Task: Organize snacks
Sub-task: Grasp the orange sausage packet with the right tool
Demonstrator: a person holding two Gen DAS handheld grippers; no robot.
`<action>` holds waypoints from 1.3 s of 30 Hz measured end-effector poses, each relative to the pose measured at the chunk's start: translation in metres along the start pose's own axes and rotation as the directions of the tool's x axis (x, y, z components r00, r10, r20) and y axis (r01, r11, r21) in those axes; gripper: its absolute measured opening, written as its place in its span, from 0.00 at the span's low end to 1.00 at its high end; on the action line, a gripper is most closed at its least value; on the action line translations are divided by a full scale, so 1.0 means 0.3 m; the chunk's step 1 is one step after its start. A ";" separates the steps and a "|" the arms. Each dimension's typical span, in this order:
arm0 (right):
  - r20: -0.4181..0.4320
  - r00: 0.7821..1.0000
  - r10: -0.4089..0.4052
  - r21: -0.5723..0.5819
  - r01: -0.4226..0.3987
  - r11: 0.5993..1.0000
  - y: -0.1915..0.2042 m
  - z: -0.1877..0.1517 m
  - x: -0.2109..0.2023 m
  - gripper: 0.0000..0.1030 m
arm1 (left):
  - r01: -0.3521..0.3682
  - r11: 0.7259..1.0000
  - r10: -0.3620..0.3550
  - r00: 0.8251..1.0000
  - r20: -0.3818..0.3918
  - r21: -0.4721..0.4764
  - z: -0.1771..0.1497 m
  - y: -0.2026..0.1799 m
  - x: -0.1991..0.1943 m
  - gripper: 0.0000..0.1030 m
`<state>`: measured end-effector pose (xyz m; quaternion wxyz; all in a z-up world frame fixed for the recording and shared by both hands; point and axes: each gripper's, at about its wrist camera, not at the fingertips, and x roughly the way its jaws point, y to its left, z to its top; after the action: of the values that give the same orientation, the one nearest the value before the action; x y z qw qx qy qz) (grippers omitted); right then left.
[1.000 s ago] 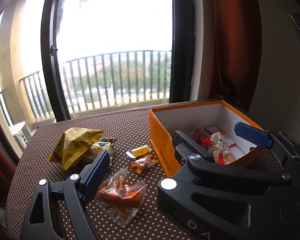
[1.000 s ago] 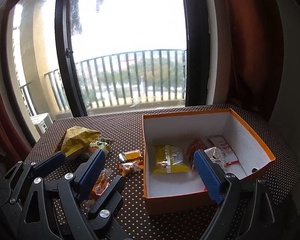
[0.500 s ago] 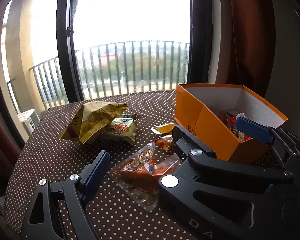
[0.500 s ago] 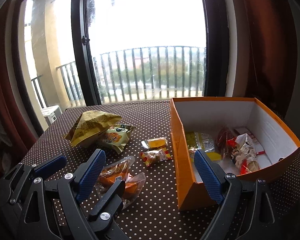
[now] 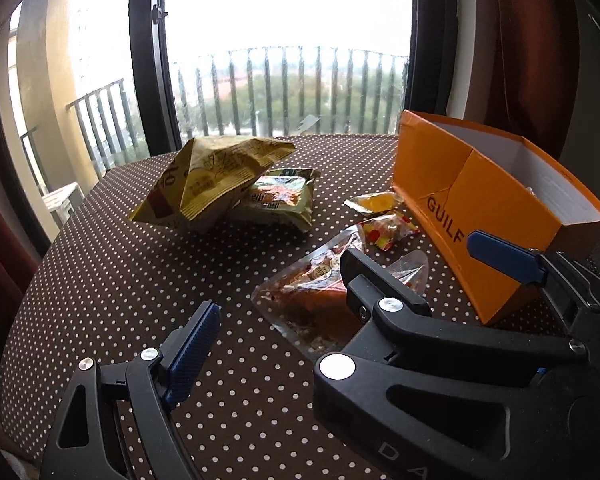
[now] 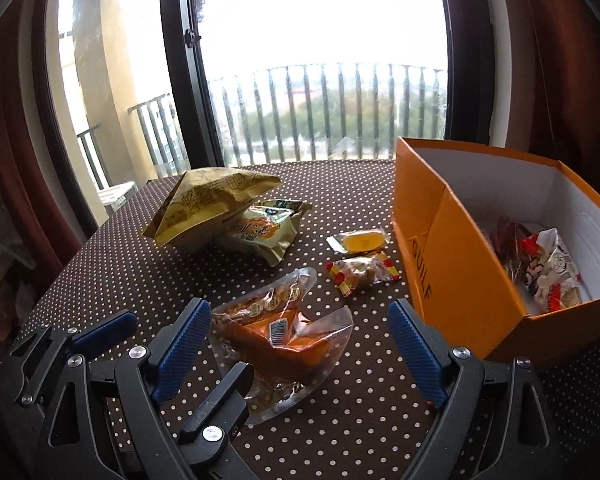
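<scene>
A clear packet with an orange snack (image 6: 284, 332) (image 5: 312, 300) lies flat on the dotted tablecloth (image 6: 140, 272). My right gripper (image 6: 298, 320) hangs open just over it, one blue pad on each side and neither touching. My left gripper (image 5: 300, 320) is open too. Its left pad (image 5: 192, 344) is over bare cloth, and its right finger is hidden behind the right gripper's black finger. Further back lie a red-yellow candy packet (image 6: 362, 272), a small yellow packet (image 6: 360, 240), a big yellow bag (image 6: 208, 204) and a green packet (image 6: 260, 232). The orange box (image 6: 452, 272) stands at the right.
The box holds several wrapped snacks (image 6: 548, 272) against its far right wall. The table's far edge meets a tall window with a balcony railing (image 6: 340, 112). Dark red curtains hang at both sides. The table's left edge (image 5: 24, 280) drops off near my left gripper.
Both grippers have sunk toward the table and come closer to the loose snacks. The box is now seen from its side instead of from above. The clear packet now lies between the right pads.
</scene>
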<state>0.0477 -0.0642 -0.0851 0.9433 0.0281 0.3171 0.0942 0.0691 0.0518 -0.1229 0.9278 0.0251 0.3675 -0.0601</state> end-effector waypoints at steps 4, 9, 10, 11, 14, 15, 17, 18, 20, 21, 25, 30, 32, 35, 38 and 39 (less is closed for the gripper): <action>-0.039 0.999 0.008 -0.012 -0.008 1.000 0.019 -0.017 0.055 0.89 | 0.002 1.000 -0.003 0.999 -0.036 -0.020 -0.018 0.028 0.049 0.83; -0.085 0.996 0.013 -0.045 -0.017 0.999 0.049 -0.036 0.119 0.89 | 0.003 0.999 -0.006 0.996 -0.084 -0.036 -0.039 0.058 0.107 0.81; -0.090 0.996 0.010 -0.053 -0.015 0.998 0.055 -0.039 0.129 0.89 | 0.004 0.999 -0.007 0.995 -0.095 -0.041 -0.043 0.064 0.117 0.80; -0.096 0.995 0.010 -0.059 -0.016 0.998 0.061 -0.041 0.139 0.89 | 0.003 0.999 -0.008 0.994 -0.104 -0.045 -0.047 0.072 0.126 0.79; -0.115 0.993 0.006 -0.068 -0.013 0.998 0.077 -0.050 0.171 0.89 | -0.003 0.999 -0.003 0.992 -0.126 -0.054 -0.056 0.088 0.156 0.78; -0.116 0.993 0.001 -0.075 -0.009 0.997 0.082 -0.051 0.179 0.89 | -0.004 0.998 -0.003 0.991 -0.133 -0.056 -0.059 0.093 0.165 0.78; -0.125 0.992 -0.007 -0.093 -0.004 0.996 0.093 -0.053 0.195 0.89 | -0.006 0.998 -0.002 0.990 -0.144 -0.060 -0.065 0.100 0.182 0.78; -0.137 0.991 -0.006 -0.097 -0.007 0.995 0.097 -0.055 0.207 0.89 | -0.009 0.998 0.000 0.989 -0.148 -0.061 -0.067 0.104 0.189 0.78; -0.162 0.987 0.003 -0.095 -0.018 0.995 0.101 -0.058 0.229 0.89 | -0.023 0.998 0.014 0.989 -0.144 -0.057 -0.072 0.111 0.195 0.78; -0.174 0.985 0.009 -0.094 -0.025 0.995 0.103 -0.060 0.240 0.89 | -0.029 0.998 0.021 0.989 -0.144 -0.056 -0.073 0.114 0.198 0.78; -0.217 0.975 0.040 -0.068 -0.056 0.996 0.104 -0.059 0.275 0.89 | -0.043 0.997 0.034 0.990 -0.136 -0.060 -0.070 0.122 0.216 0.79; -0.227 0.974 0.010 -0.073 -0.027 0.997 0.104 -0.053 0.289 0.67 | -0.052 0.997 0.043 0.990 -0.134 -0.059 -0.065 0.127 0.228 0.83; -0.222 0.975 -0.008 -0.084 -0.010 0.996 0.098 -0.050 0.292 0.65 | -0.044 0.997 0.035 0.990 -0.139 -0.058 -0.058 0.121 0.229 0.83; -0.220 0.976 -0.003 -0.078 -0.015 0.997 0.089 -0.051 0.287 0.61 | -0.034 0.998 0.026 0.989 -0.146 -0.057 -0.052 0.114 0.235 0.82; -0.223 0.975 0.000 -0.075 -0.017 0.997 0.085 -0.047 0.278 0.56 | -0.026 0.998 0.017 0.989 -0.147 -0.058 -0.042 0.105 0.231 0.82; -0.223 0.975 0.004 -0.071 -0.021 0.997 0.080 -0.043 0.271 0.55 | -0.028 0.998 0.020 0.990 -0.140 -0.055 -0.034 0.103 0.225 0.82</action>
<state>0.0995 -0.0248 -0.1410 0.9016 -0.0151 0.4169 0.1142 0.1148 0.0770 -0.1766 0.9008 0.0070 0.4327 -0.0364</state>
